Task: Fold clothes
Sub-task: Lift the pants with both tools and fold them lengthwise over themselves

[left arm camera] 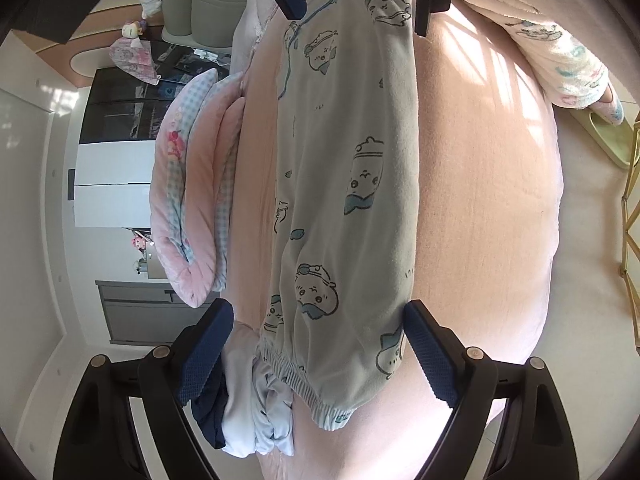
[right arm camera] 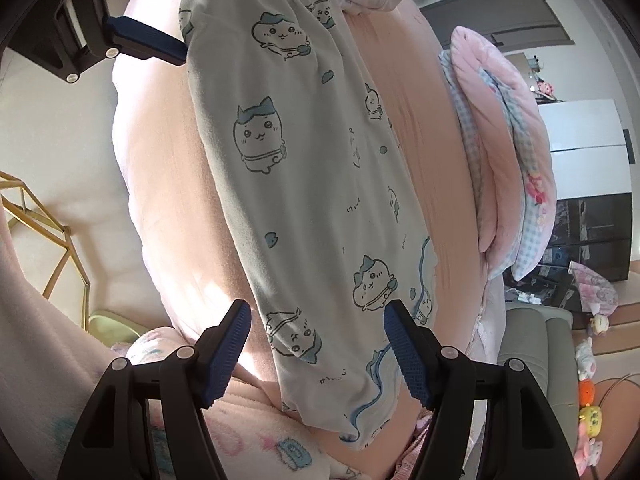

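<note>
We hold both tongs, left gripper and right gripper, spread wide, empty, over the pale cartoon-cat-print fleece trousers lying on the pink bed.

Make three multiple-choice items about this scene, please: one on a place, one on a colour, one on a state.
1. Where do the printed pyjama trousers lie?
A. flat on the pink bed
B. on the floor
C. on a chair

2. What colour are the gripper pads?
A. red
B. dark blue
C. yellow

3. How is the left gripper?
A. shut on the waistband
B. shut on nothing
C. open, one finger on each side of the waistband end

Answers: 1 A, the trousers are spread out on the pink sheet. 2 B, all pads look dark blue. 3 C, there is a wide gap between its fingers.
</note>
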`<state>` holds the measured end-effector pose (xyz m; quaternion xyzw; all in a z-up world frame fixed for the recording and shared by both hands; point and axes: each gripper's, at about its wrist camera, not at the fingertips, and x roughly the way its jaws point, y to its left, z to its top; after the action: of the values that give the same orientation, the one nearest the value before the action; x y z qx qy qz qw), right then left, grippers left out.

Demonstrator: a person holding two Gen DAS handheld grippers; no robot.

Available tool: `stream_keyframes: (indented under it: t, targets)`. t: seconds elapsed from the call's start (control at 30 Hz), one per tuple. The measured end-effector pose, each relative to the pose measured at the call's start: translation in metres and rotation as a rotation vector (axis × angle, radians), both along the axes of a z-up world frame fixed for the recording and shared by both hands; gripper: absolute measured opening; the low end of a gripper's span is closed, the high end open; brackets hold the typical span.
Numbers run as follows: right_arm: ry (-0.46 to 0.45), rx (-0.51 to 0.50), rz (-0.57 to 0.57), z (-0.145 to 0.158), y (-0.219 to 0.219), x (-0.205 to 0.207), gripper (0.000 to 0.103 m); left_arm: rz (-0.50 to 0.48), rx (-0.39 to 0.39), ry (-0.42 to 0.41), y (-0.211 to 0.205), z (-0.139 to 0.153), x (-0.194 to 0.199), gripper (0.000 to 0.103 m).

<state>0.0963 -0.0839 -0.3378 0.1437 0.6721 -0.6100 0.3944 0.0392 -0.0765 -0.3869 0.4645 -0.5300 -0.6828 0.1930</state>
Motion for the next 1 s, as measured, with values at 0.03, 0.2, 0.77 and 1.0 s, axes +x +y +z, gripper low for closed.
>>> stream_keyframes:
  t: [0.03, 0.2, 0.77, 1.0]
  targets:
    - [-0.004, 0.002, 0.012, 0.000, 0.000, 0.000, 0.069, -0.008, -0.013, -0.007, 0.000, -0.002, -0.001, 0.087]
    - [-0.004, 0.021, 0.083, 0.000, 0.001, 0.006, 0.069, -0.084, -0.056, -0.045, 0.004, -0.016, 0.001, 0.089]
    - [0.056, 0.011, 0.094, 0.001, 0.004, 0.011, 0.069, -0.126, -0.165, -0.044, -0.001, -0.001, 0.004, 0.088]
    - [0.053, -0.003, 0.074, 0.003, 0.006, 0.008, 0.069, -0.106, -0.113, -0.128, -0.008, -0.012, -0.006, 0.045]
